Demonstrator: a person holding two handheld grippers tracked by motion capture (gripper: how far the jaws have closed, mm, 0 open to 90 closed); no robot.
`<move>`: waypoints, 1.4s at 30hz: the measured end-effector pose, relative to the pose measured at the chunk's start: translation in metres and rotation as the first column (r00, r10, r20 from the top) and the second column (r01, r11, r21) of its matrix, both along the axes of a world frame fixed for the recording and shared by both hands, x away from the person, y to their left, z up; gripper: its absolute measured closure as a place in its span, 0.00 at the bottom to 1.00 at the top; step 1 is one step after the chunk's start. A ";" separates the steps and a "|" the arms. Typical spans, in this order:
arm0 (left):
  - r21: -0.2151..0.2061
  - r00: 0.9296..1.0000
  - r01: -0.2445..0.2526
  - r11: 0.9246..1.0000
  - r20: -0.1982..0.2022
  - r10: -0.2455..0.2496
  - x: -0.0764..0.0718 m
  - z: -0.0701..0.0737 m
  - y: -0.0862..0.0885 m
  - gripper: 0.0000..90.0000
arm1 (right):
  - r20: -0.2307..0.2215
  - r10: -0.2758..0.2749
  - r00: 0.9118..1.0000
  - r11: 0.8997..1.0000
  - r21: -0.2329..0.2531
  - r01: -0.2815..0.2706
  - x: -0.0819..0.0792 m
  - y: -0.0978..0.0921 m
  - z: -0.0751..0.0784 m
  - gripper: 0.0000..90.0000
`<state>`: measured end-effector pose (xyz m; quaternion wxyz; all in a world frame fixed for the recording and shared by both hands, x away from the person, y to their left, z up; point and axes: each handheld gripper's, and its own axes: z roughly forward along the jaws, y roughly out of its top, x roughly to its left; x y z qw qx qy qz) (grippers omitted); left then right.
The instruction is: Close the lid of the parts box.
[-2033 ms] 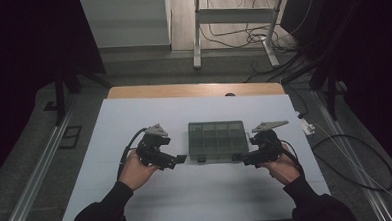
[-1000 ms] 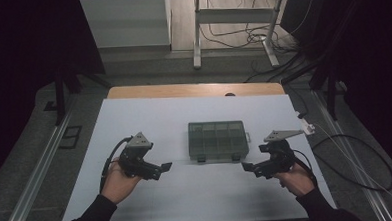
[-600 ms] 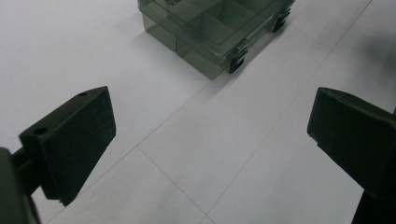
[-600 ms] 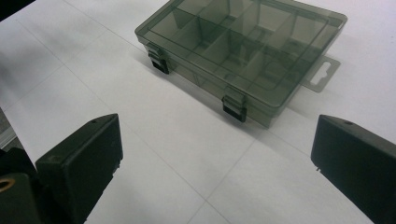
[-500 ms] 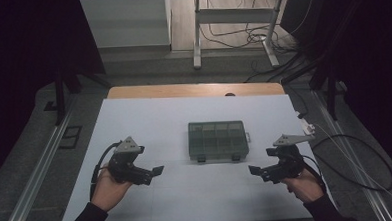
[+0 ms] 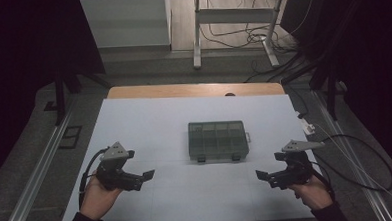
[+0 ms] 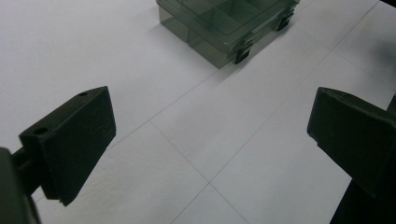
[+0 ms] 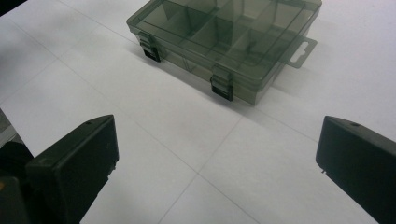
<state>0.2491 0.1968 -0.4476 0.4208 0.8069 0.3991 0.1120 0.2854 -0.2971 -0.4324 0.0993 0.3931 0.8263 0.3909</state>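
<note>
Your left hand-held gripper (image 6: 146, 175) hangs with its jaws spread wide and nothing between them, down and to the left of the organizer box (image 6: 218, 140), well apart from it. Your right hand-held gripper (image 6: 263, 176) is just as wide and just as empty, down and to the right of the box, also well apart. You have two grippers and one box on the white desk (image 6: 149, 120).

That box lies flat at the middle of the desk, its long axis running left to right between your hands. Its two dark latches (image 8: 222, 87) face your edge, and a hang tab (image 8: 302, 50) sticks out from the end on your right. It is smoky, see-through plastic with the lid down, and dividers show through it; I cannot count the compartments surely.
</note>
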 end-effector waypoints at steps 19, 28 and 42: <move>-0.010 0.997 -0.075 0.997 0.013 0.075 -0.027 0.000 0.026 0.02 | 0.008 -0.048 0.999 0.999 0.000 0.048 -0.023 -0.022 0.001 0.00; -0.012 0.995 -0.100 0.995 0.011 0.100 -0.036 -0.001 0.034 0.02 | 0.008 -0.071 0.997 0.997 0.000 0.071 -0.031 -0.030 0.000 0.00; -0.002 0.990 -0.138 0.990 0.015 0.138 -0.050 -0.001 0.044 0.02 | 0.009 -0.111 0.994 0.994 0.005 0.111 -0.047 -0.044 0.001 0.00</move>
